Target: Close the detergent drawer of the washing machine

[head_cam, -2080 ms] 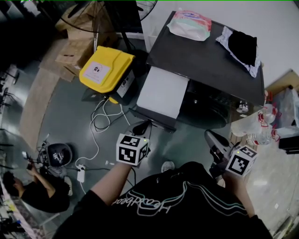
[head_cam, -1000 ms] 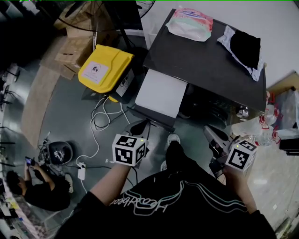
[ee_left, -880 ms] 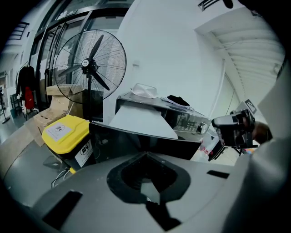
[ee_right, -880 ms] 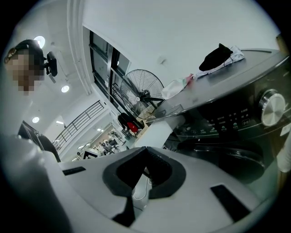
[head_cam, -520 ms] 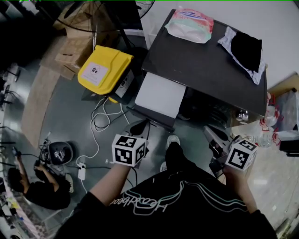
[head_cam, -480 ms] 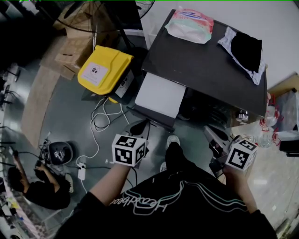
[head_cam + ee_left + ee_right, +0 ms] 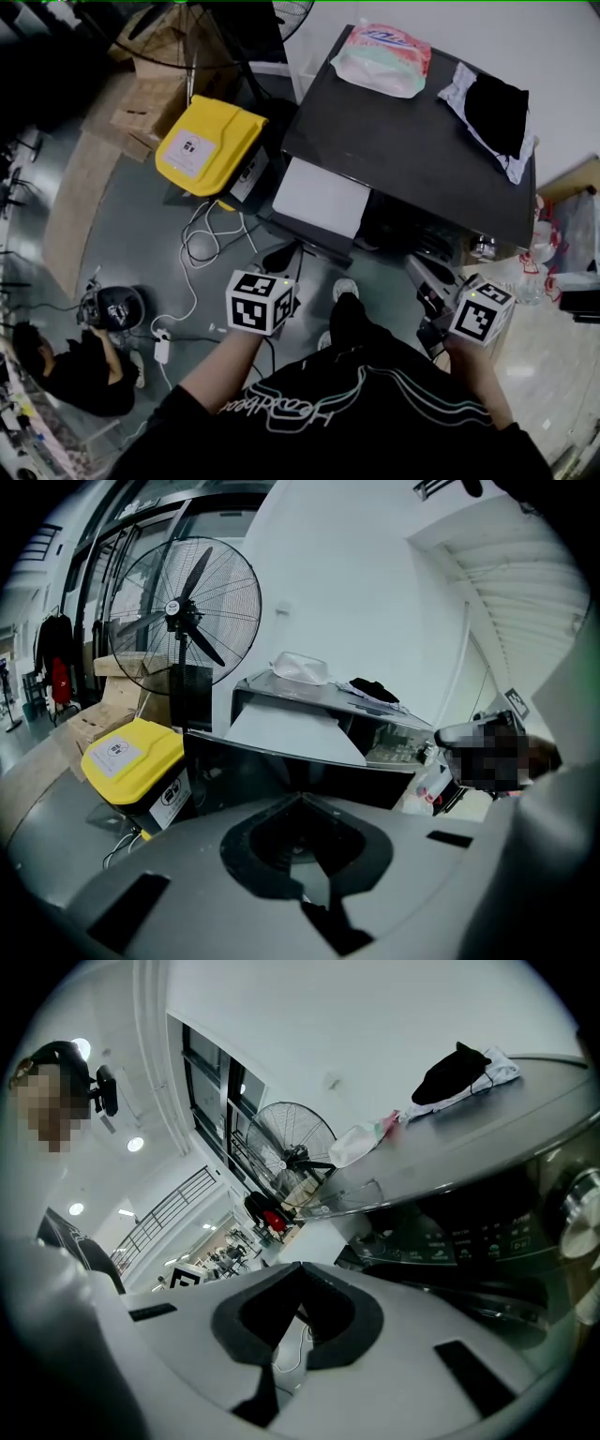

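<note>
The washing machine has a dark top, and its white detergent drawer stands pulled out from the front left. In the left gripper view the drawer lies straight ahead, some way off. My left gripper hangs below the drawer's front end, apart from it, its jaws shut on nothing. My right gripper is held in front of the machine's right side, also shut and empty. The right gripper view shows the control panel close by.
A yellow case and cardboard boxes sit left of the machine, with a standing fan behind. A wipes pack and black cloth lie on top. Cables cross the floor. A person sits lower left. Bottles stand at the right.
My leg and shoe have stepped forward toward the machine. Both grippers stay nearly where they were, still shut. The drawer still stands out. The seated person has shifted.
</note>
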{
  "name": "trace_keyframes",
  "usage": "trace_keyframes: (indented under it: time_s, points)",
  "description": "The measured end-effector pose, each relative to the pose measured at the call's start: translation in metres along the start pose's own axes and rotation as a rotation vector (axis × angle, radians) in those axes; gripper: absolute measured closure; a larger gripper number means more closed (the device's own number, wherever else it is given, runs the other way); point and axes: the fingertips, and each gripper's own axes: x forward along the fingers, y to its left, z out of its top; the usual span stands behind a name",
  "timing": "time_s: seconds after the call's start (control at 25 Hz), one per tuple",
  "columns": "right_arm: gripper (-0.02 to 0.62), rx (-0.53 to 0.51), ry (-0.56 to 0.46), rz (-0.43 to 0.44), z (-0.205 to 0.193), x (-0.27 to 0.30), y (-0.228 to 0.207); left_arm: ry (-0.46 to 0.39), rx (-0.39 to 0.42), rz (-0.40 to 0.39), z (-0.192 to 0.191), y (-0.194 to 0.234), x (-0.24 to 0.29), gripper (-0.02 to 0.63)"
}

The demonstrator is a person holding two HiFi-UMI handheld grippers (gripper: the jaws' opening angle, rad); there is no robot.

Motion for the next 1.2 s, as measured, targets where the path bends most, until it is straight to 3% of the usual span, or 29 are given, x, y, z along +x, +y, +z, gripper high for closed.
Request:
trace_keyframes:
  time_s: [1.2]
  points:
    - [0.569,-0.009,0.020,-0.006,0.038,0.029,-0.029,-0.030,0.001,-0.015,0.055,0.009,0.060,0.583]
